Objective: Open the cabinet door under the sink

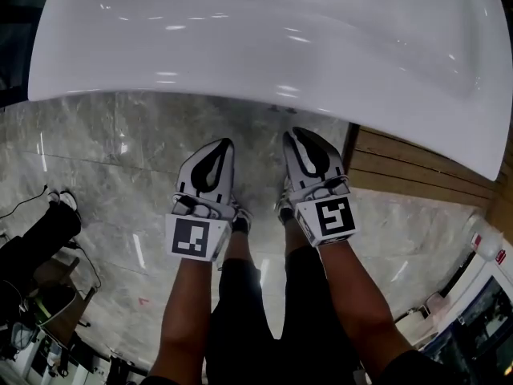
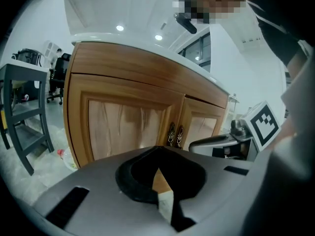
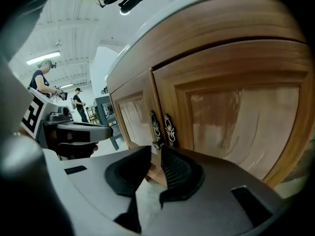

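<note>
Sink (image 1: pixel 256 46): white, overhangs wooden cabinet (image 2: pixel 128 77) beneath.
Doors (image 3: pixel 236 122): two, panelled, shut, meeting at cabinet middle. Likely rigid, hinged, light to swing; panel inserts perhaps thin, so avoid pushing there.
Left tongs (image 2: pixel 158 151): closed, empty.
Right tongs (image 3: pixel 157 150): all but closed, empty, tips aimed at door seam.
Handles (image 3: pixel 170 129): ornate pair at inner edges. Small, probably slick metal; best hold, pull outward.

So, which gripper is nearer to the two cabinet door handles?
Right. The right gripper has its jaws close before the handles; the left gripper is farther back from them.
</note>
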The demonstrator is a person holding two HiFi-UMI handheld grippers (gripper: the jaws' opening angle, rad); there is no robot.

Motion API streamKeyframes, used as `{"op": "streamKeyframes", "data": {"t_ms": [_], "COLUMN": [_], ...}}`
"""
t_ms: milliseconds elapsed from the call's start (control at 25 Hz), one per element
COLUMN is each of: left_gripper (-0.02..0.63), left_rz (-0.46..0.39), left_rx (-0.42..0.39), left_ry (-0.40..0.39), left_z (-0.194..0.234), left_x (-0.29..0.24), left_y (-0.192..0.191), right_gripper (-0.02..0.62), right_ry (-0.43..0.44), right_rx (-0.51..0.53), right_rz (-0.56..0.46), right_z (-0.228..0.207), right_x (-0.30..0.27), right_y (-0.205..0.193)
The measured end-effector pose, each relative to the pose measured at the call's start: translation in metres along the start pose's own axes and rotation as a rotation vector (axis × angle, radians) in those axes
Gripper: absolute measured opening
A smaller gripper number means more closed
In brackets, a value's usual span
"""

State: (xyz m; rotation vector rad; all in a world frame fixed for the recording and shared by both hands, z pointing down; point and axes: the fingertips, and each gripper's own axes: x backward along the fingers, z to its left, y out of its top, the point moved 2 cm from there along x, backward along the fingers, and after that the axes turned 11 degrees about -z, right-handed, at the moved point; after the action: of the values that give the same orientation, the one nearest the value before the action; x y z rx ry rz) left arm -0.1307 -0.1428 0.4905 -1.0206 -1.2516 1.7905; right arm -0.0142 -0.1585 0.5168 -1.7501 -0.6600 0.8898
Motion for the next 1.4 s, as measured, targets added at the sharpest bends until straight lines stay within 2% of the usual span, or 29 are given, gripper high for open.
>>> {"op": "streamKeyframes", "data": {"t_ms": [40, 360, 520, 680, 920, 1120, 1400], "left_gripper": [0.021, 0.021, 0.021, 0.021, 0.021, 0.021, 0.021], "left_rz": [0.003, 0.017, 0.031, 0.053, 0.036, 0.054, 0.048], "left_rx": [0.001, 0.006, 0.05, 0.043, 0.059, 0.022, 0.057], "left_ry": [-0.001, -0.012, -0.014, -0.021, -0.016, -0.035, -0.026], "left_z": [0.001, 0.01, 0.006, 0.008, 0.013, 0.016, 0.012], "left_x": [-0.001, -0.004, -0.008, -0.005, -0.008, -0.006, -0.009], "left_y": [-0.003, -0.015, -0.028, -0.035, -0.033, -0.041, -0.042], "right_gripper": [0.096, 0.155, 0.16, 0.155, 0.155, 0.121, 0.117], "right_ry": [-0.009, -0.083, -0.135, -0.165, -0.19, -0.209, -0.253], "right_rx": [-0.001, -0.009, -0.022, -0.05, -0.062, -0.071, -0.037], "right_rz": [0.008, 0.018, 0.023, 0.018, 0.021, 0.007, 0.012], "right_z": [-0.003, -0.017, -0.032, -0.032, -0.031, -0.032, -0.032], "right_x": [-0.002, -0.025, -0.03, -0.034, -0.038, -0.04, -0.041], "right_y": [-0.004, -0.016, -0.022, -0.026, -0.029, -0.029, -0.029]}}
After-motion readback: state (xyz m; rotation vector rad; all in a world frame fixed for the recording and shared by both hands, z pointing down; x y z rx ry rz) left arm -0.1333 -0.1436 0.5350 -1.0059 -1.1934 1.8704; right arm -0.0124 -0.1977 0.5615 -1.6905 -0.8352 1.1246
